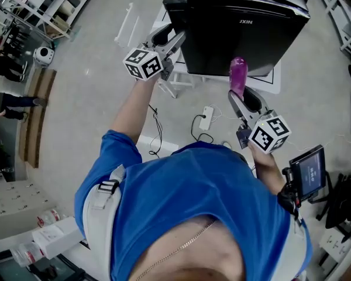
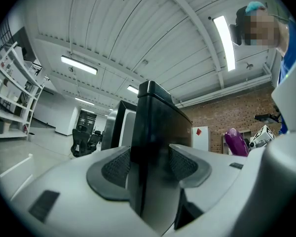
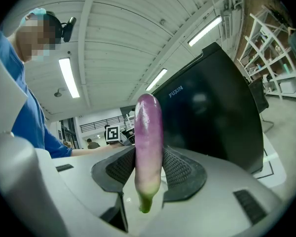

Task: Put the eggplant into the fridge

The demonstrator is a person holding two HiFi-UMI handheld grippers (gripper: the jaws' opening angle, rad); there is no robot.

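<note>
The black fridge stands on the floor ahead of me. The left edge of its door sits deep between the jaws of my left gripper, and both pads lie against its faces. My right gripper is shut on the purple eggplant, which stands upright in front of the fridge. In the right gripper view the eggplant is pinched between the pads, green stem end down. The eggplant also shows at the right of the left gripper view.
A white power strip with black cables lies on the floor before the fridge. A white rack lies to its left. A small screen on a stand is at my right. Shelving lines the far left.
</note>
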